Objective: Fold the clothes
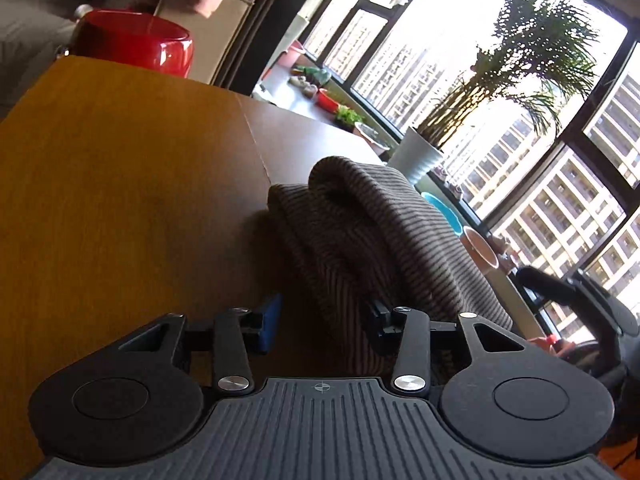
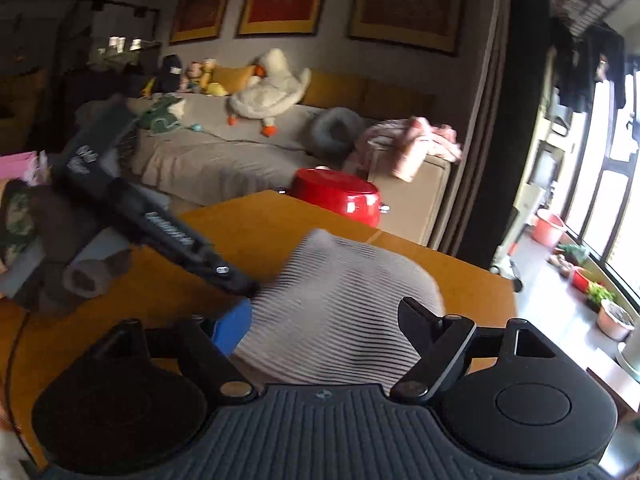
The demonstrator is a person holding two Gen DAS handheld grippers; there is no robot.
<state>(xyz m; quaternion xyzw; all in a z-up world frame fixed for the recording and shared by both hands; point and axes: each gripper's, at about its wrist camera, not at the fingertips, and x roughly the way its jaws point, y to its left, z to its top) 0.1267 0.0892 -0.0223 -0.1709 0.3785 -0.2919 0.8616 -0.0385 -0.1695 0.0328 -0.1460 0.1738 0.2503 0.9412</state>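
The striped garment (image 1: 360,240) lies bunched on the wooden surface (image 1: 120,200), soft, light and floppy. Both the left claw (image 1: 320,320) and the right claw (image 2: 320,320) stand released around its near edge; take the hem corners.

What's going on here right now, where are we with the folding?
A person is working a striped garment on the wooden table with two handheld grippers. The left gripper and the right gripper both have their jaws spread wide around the cloth, with fabric between the fingers but not pinched. The garment sits bunched and doubled over, not yet a flat fold. A red pot stands at the table's far edge.
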